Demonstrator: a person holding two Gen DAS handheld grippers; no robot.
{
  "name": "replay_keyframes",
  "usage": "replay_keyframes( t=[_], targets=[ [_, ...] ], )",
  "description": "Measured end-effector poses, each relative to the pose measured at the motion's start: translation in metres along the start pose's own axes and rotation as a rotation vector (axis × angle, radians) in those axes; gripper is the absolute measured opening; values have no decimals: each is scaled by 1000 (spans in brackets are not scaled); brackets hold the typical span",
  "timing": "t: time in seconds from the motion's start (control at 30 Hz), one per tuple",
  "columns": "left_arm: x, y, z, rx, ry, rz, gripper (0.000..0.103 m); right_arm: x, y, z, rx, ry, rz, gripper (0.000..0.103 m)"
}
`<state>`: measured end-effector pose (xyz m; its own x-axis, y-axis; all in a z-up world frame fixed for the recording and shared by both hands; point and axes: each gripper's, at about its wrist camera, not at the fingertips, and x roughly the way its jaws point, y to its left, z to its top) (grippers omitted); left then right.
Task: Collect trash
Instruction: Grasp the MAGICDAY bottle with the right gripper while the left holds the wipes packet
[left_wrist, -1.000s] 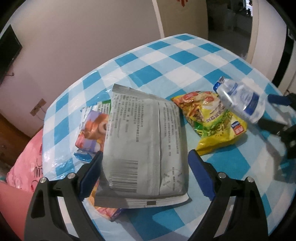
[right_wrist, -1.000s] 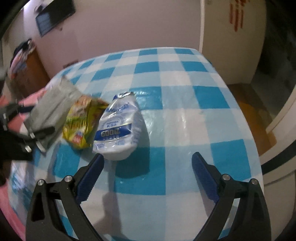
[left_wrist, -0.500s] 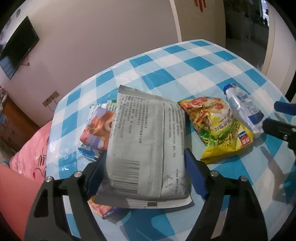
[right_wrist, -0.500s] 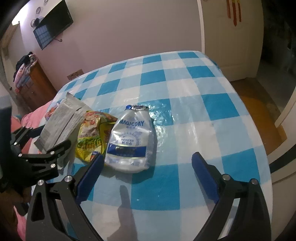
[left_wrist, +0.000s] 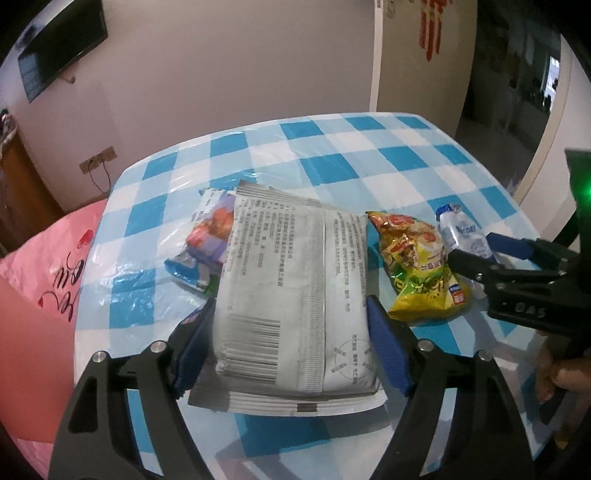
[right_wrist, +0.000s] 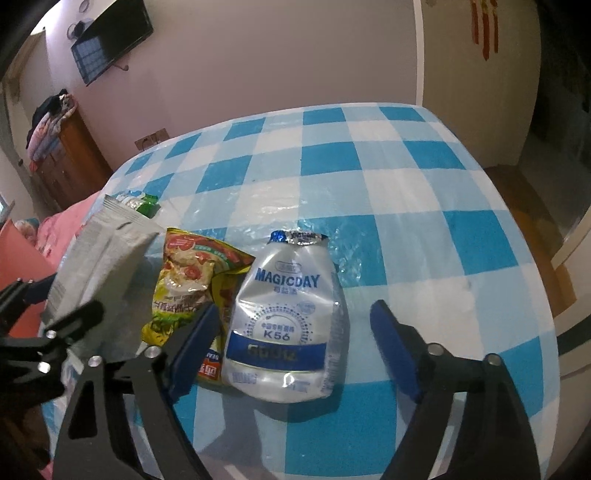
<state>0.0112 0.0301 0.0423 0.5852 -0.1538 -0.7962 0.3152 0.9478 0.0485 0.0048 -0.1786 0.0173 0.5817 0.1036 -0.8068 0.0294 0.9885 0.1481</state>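
My left gripper (left_wrist: 291, 347) is shut on a large grey snack bag (left_wrist: 295, 291), pads pressing both its sides, on the blue-checked table (left_wrist: 332, 155). The bag also shows in the right wrist view (right_wrist: 99, 266). Under it lies a purple-and-blue wrapper (left_wrist: 207, 243). A yellow-green noodle packet (left_wrist: 417, 266) lies to its right. A crushed white MAGICDAY bottle (right_wrist: 284, 321) lies between the fingers of my open right gripper (right_wrist: 291, 350), which touches nothing. The left wrist view shows the bottle (left_wrist: 461, 236) and my right gripper (left_wrist: 476, 254).
A pink bag (left_wrist: 55, 266) sits off the table's left edge. A wooden cabinet (right_wrist: 66, 162) stands at the far left wall. A doorway (right_wrist: 554, 110) opens at the right. The table's far half (right_wrist: 369, 147) carries nothing.
My left gripper has closed from open onto the grey bag. The bottle was dropped from the air onto the table, and my right gripper has moved in around it, still open.
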Motion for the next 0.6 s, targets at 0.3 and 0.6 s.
replay_keyframes(
  t=[0.3,0.6],
  targets=[
    [-25,14,-9,-81,-40,-60,78,2,2,-6,-73,-20,-56,59],
    [-49,22,-20,-104,-74,-72,78,-12,-4,-15,-43,-49,10,59]
  ],
)
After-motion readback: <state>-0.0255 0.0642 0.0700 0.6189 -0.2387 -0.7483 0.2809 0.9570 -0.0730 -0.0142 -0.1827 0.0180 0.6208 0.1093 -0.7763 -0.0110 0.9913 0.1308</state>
